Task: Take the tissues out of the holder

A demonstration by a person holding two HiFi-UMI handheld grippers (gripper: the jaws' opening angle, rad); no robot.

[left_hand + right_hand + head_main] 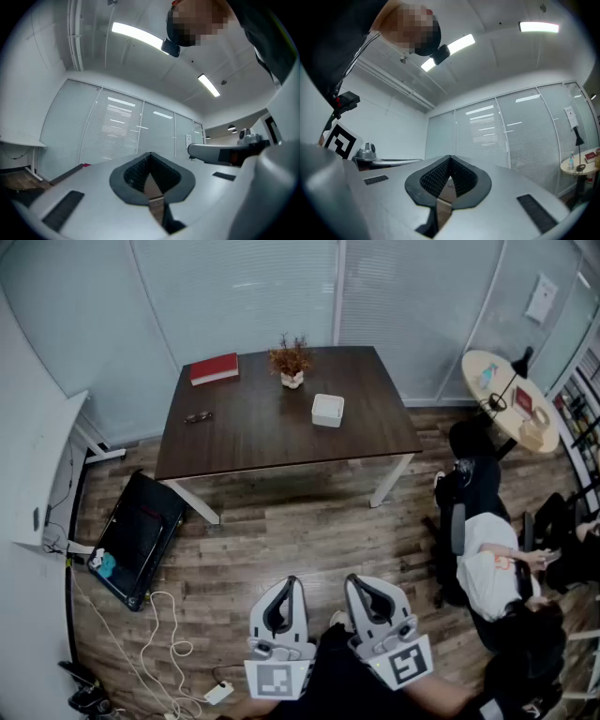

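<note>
1. Low at 6 o'clock in the head view: left gripper point(292, 583) and right gripper point(352, 581) side by side over the wooden floor point(309, 531), both aimed toward 12 o'clock, well apart from the counter point(253, 432).
2. In the left gripper view, left gripper point(150, 154) with dark ribbed fingers point(133, 174) pressed together at the tips, pinching nothing.
3. In the right gripper view, right gripper point(450, 158) likewise, fingers point(433, 178) meeting at the tips, nothing between them.
4. At 12 o'clock in the head view, a dark wood counter carrying the white tissue holder point(327, 410), right of centre, untouched; tissues too small to make out.
5. At 10 o'clock from the holder, a small potted dried plant point(292, 362); further toward 9 o'clock, a red book point(214, 368) at the far left corner, with a pair of glasses point(198, 416) near the left edge.
6. At 8 o'clock on the floor, an open black case point(139, 535), a white cable point(159, 634) looping near it.
7. At 3 o'clock, a seated person point(492, 568) on a black chair; at 2 o'clock, a round side table point(511, 399).
</note>
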